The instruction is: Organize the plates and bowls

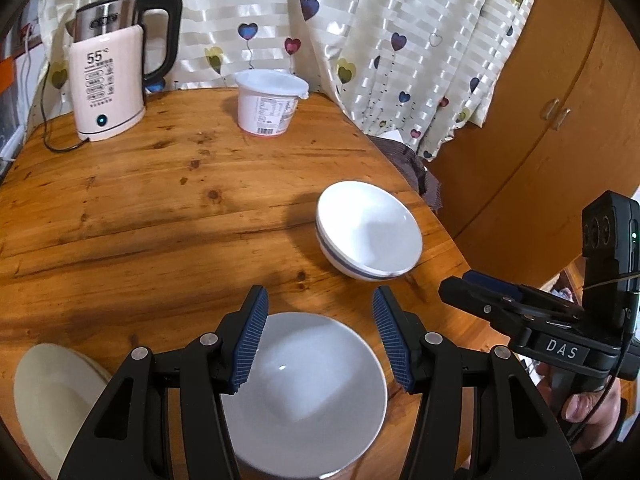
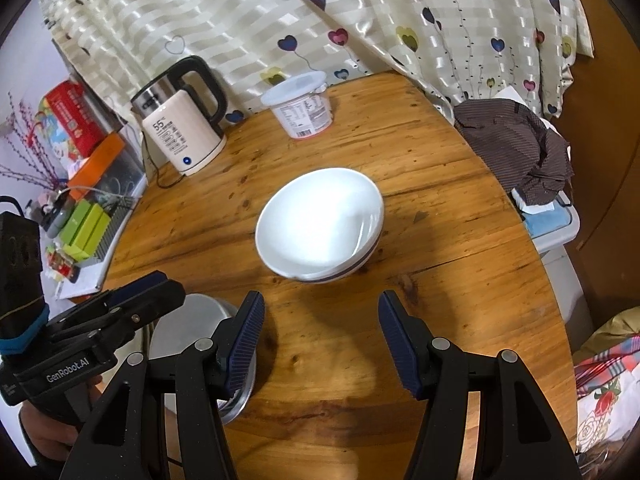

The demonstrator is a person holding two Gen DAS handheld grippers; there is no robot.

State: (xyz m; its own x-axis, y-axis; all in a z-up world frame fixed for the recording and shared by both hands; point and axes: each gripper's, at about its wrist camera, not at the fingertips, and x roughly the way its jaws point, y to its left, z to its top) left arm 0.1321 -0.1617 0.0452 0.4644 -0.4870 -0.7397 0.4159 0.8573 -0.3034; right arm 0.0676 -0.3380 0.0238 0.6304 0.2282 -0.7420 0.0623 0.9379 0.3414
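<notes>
Both claws, left claw and right claw, hang spread and empty above the bench, near a striped bowl.

On the surface, at the back: kettle to the left, lidded tub to its right, both before the curtain. Nearer, toward the right edge: stacked bowls. Nearest, below the left gripper: bowl, with a plate to its left. Right gripper just short of the stacked bowls. Beyond the right edge: cloth on a bin.
</notes>
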